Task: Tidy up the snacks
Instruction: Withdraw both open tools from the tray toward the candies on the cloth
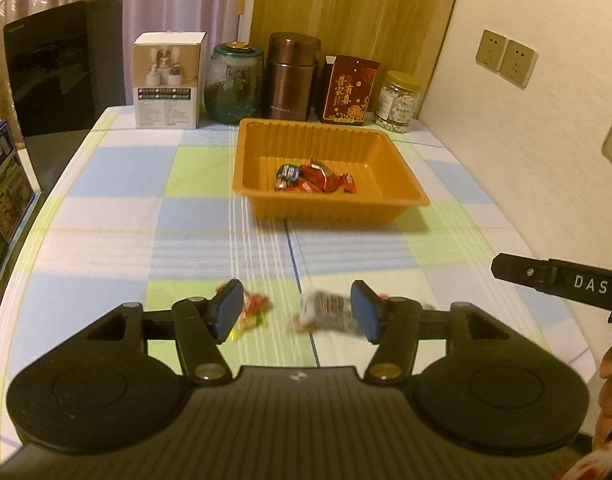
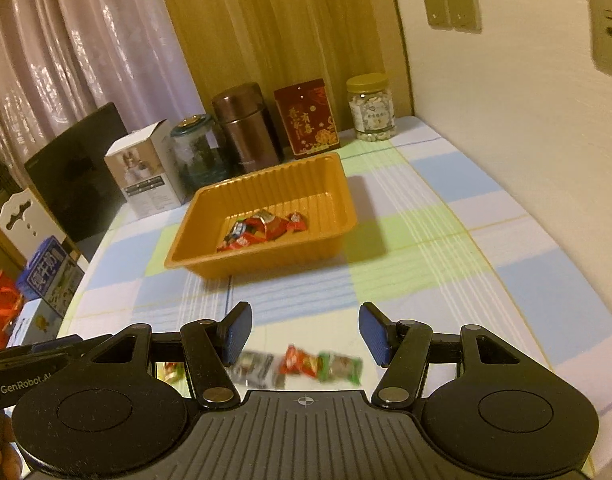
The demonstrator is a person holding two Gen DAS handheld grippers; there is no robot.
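Both tools, left tool (image 1: 298,308) & right tool (image 2: 305,334), spread w/ nothing pinched, hang over loose snacks (image 2: 318,364) on tabletop (image 1: 106,216), orange tray (image 1: 330,206) at 12 o'clock prob their destination.

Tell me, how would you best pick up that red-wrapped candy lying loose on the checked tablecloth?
Grip the red-wrapped candy across its short middle, coming down from above. It lies flat and lengthwise on the checked tablecloth, with a green-wrapped candy close on one end, so pinching the long sides probably avoids its neighbour. The right hand-held gripper hangs open nearest it. The picture is blurred, so details are uncertain.
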